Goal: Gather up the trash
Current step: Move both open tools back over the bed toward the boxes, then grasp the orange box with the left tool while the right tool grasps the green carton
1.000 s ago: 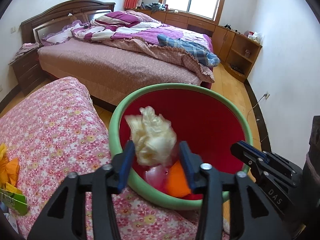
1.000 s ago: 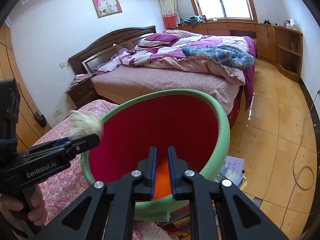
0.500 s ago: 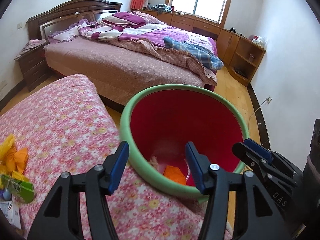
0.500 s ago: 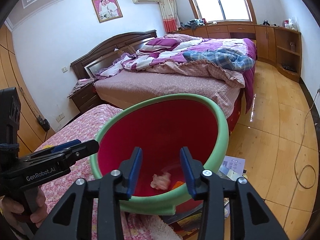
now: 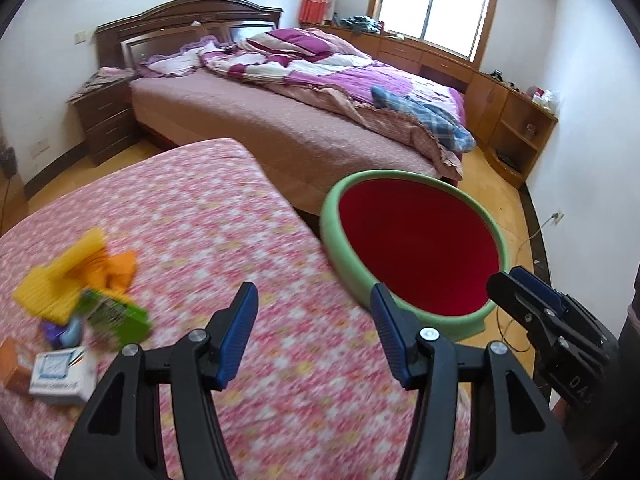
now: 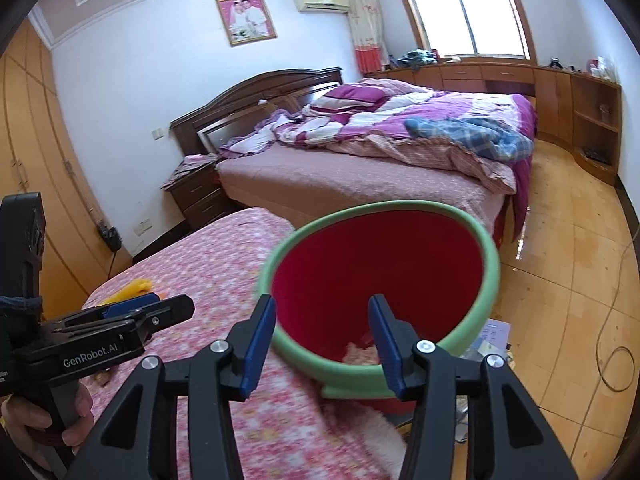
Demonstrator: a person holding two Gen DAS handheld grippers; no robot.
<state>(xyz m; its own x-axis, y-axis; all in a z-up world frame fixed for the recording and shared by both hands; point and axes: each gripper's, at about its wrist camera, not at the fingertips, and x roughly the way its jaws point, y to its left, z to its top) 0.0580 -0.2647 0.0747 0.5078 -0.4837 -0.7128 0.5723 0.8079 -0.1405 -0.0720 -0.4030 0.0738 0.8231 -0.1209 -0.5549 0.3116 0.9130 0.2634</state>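
My left gripper (image 5: 314,338) sat wide and empty over the floral cover (image 5: 192,224), showing blurry wrappers (image 5: 80,276). Only my right gripper (image 6: 322,344), jaws opening, empty, saw crumpled tissue (image 6: 360,354) inside the round green-rimmed red bin (image 6: 486,280).

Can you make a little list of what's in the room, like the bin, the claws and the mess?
bin: red inside, green rim, beside the flowery bed
in bin: pale crumpled scrap at the bottom
left claw: empty, jaws apart, over the flowery cover
right claw: empty, jaws opening, above the bin
trash left: yellow and orange wrappers, green packet, small box on the cover
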